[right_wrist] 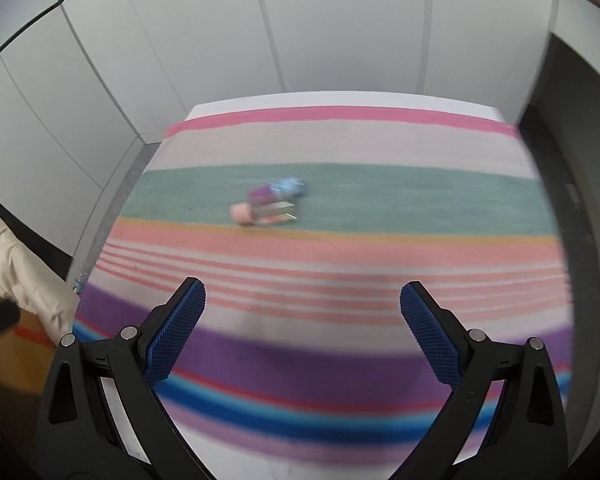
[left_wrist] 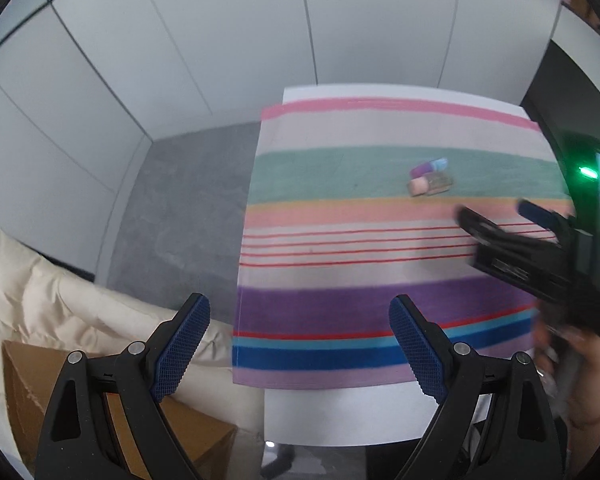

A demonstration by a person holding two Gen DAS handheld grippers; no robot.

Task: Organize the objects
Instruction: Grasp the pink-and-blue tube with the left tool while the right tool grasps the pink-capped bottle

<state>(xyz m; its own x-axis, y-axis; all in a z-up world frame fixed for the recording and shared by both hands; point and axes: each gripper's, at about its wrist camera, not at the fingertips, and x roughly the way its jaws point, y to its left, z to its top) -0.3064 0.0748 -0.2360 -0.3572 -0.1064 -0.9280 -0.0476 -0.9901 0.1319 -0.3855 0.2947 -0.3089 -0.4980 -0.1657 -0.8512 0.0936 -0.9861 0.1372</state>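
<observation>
Nearest, the left gripper (left_wrist: 300, 354) and right gripper (right_wrist: 302, 330) both stand spread wide with nothing between their blue pads. Beyond them, on the green band of the striped cloth (right_wrist: 340, 372), lies a small cluster of objects (right_wrist: 269, 202): pink, purple, blue and clear pieces touching, too blurred to identify.

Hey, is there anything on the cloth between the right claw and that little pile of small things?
Nothing visible. The right claw is open over the striped cloth, and only bare cloth lies between it and the pile of small things on the green stripe. The picture is blurred, so something very small could be missed.
</observation>
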